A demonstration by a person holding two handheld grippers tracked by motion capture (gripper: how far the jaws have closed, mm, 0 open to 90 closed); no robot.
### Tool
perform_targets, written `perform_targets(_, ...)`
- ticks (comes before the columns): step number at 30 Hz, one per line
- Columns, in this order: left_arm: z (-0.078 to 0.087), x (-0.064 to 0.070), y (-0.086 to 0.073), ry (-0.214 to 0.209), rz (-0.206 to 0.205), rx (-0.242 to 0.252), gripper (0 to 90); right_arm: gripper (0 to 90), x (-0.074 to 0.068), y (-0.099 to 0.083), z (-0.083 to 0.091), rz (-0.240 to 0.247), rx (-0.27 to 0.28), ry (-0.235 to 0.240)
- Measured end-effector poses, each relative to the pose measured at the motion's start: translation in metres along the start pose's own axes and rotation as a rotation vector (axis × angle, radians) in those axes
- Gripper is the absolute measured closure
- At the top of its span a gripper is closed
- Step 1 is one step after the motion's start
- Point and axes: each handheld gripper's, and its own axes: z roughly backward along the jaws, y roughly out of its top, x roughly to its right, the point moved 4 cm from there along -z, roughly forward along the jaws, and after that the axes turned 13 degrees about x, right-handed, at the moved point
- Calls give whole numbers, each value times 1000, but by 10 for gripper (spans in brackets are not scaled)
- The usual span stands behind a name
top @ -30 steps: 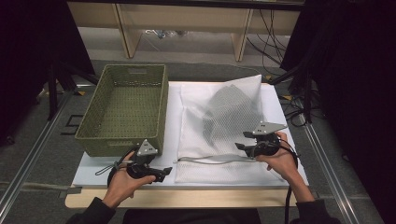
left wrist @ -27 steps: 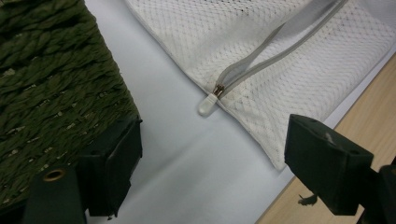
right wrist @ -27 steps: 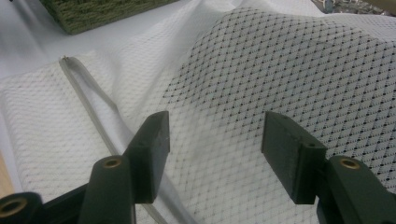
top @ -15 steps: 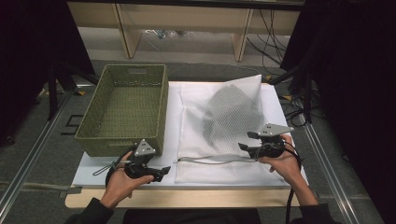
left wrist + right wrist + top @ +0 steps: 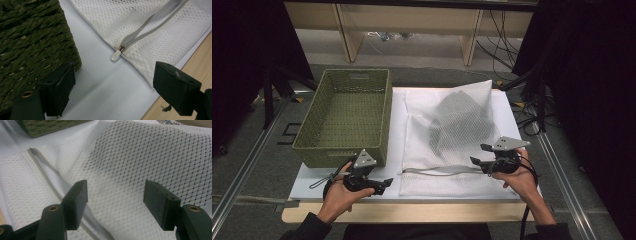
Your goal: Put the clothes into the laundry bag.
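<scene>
High view: white mesh laundry bag (image 5: 452, 140) lies flat on the white bench (image 5: 312, 177), just right of the green woven basket (image 5: 347, 115); dark bundle inside the bag toward its far end. Grey zipper (image 5: 437, 171) runs across the bag's near end. My left gripper (image 5: 374, 184) sits at the basket's near right corner, pointing right toward the zipper's end; my right gripper (image 5: 479, 161) hovers over the bag's near right part, pointing left. Left gripper view adds what the high view cannot resolve: the white zipper pull (image 5: 115, 56) with a coppery slider, lying at the bag's corner on bare bench, between my jaws' line but farther off, not touched. Left jaws wide apart, holding nothing; one jaw just beside the basket wall (image 5: 30, 45), wooden bench edge (image 5: 195, 57) past the other. Right gripper view: jaws spread, empty, above the mesh (image 5: 140, 162); the zipper tape (image 5: 47, 175) passes under the left-hand jaw, whether touching I cannot tell. Basket corner (image 5: 50, 126) at the top there.
</scene>
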Motion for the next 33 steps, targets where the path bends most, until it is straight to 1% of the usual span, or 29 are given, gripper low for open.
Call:
perform_targets(1, 1, 0, 0, 1, -7, -4, 177, 367, 0, -1, 1, 11, 1, -3)
perform_targets(3, 2, 0, -1, 6, -3, 3, 177, 364, -1, -4, 2, 4, -7, 1)
perform_targets(4, 2, -1, -1, 0, 0, 11, 177, 362, 0, -4, 3, 20, 2, -8)
perform_targets(5, 4, -1, -2, 7, -10, 10, 177, 361, -2, -6, 4, 3, -4, 2)
perform_targets(6, 5, -2, -2, -2, -15, 5, 177, 358, 0, -6, 4, 22, 8, -12)
perform_targets(7, 6, -2, -3, 9, 1, 18, 177, 355, -2, -7, 6, 1, 0, -5)
perform_targets(8, 6, -3, -3, 14, -3, 17, 178, 353, -2, -8, 6, 9, 0, 3)
perform_targets(9, 6, -3, -4, 13, 7, 25, 178, 351, -3, -9, 8, -5, 6, -15)
perform_targets(10, 9, -5, -5, 9, -16, 1, 178, 350, -2, -9, 8, 7, 5, -12)
perform_targets(11, 9, -4, -5, 13, 2, 13, 178, 348, -4, -10, 9, -6, 5, -9)
perform_targets(12, 10, -5, -6, 12, -5, 5, 178, 346, -3, -11, 10, 9, 3, -13)
perform_targets(14, 10, -5, -6, 14, -7, 3, 178, 344, -6, -13, 11, -6, -1, 1)
perform_targets(16, 10, -4, -7, 16, 6, 22, 178, 341, -8, -14, 13, -13, 0, -8)
perform_targets(17, 11, -5, -7, 4, -12, 3, 178, 339, -9, -15, 14, -16, 2, 0)
perform_targets(18, 11, -4, -7, 6, -10, 7, 178, 337, -9, -16, 15, -3, 4, 0)
perform_targets(19, 11, -4, -7, 7, -14, 10, 178, 335, -11, -17, 16, -19, -3, -7)
perform_targets(20, 12, -4, -8, 5, -24, 0, 178, 334, -12, -19, 16, -18, -6, 8)
perform_targets(21, 12, -4, -8, 5, -25, -1, 178, 332, -11, -19, 18, 0, -1, -10)
perform_targets(22, 12, -3, -9, 5, -19, 4, 178, 329, -12, -21, 18, -12, -5, 5)
perform_targets(23, 12, -3, -9, 6, -28, 6, 178, 327, -13, -22, 18, -28, -11, 10)
perform_targets(24, 12, -3, -9, 4, -31, 4, 178, 327, -12, -23, 20, -10, -9, -11)
perform_targets(25, 12, -3, -10, 8, -22, 8, 178, 326, -15, -25, 21, -36, -18, -8)
perform_targets(26, 12, -2, -10, 18, -15, 15, 178, 325, -15, -26, 21, -29, -21, 9)
perform_targets(27, 12, 0, -10, 17, -8, 18, 178, 323, -16, -27, 22, -26, -18, 1)
perform_targets(28, 13, -1, -10, 4, -30, 5, 178, 321, -17, -28, 23, -35, -22, 3)
perform_targets(29, 12, 0, -11, 2, -24, 12, 177, 317, -18, -29, 24, -32, -24, 9)
perform_targets(31, 12, 1, -12, -3, -25, 4, 178, 313, -20, -31, 25, -36, -31, 10)
perform_targets(32, 12, 0, -12, 2, -40, -7, 178, 312, -22, -32, 26, -42, -44, 36)
perform_targets(33, 11, 3, -12, 2, -16, 10, 178, 310, -23, -33, 27, -43, -40, 28)
